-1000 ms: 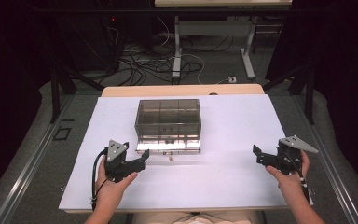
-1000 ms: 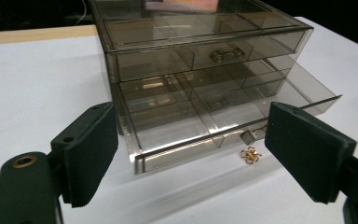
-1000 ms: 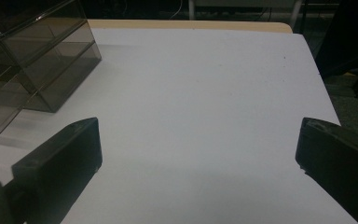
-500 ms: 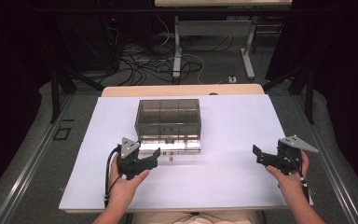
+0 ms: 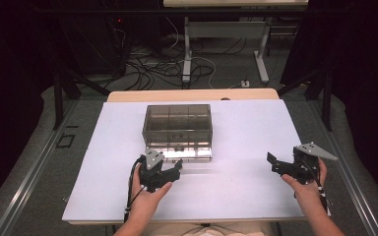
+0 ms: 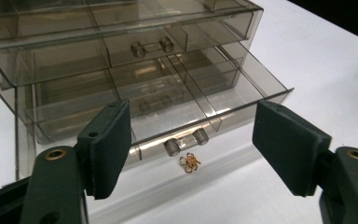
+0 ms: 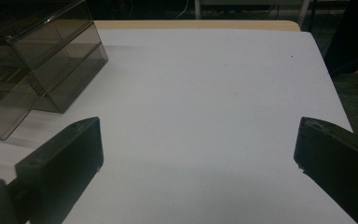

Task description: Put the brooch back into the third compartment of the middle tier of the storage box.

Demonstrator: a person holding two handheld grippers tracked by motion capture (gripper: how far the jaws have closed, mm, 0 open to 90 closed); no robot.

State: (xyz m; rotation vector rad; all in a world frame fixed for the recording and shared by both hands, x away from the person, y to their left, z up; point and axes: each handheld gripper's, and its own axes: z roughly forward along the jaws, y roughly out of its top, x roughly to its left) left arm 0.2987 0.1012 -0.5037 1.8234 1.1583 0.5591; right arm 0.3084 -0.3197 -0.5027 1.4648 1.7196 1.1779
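- Lab / recording bench setup, not a home.
- Table (image 5: 256,196) w/ plain white top, wood edge at the far side, set on grey floor (image 5: 39,162).
- Surroundings dark; black frame legs (image 5: 61,83) stand at both sides.
- Loose cables (image 5: 152,69) piled on the floor behind, power strip (image 5: 245,83) near them.
- Second desk w/ white metal legs (image 5: 187,49) in the back.
- Dark equipment w/ small red light (image 5: 119,21) at far left.
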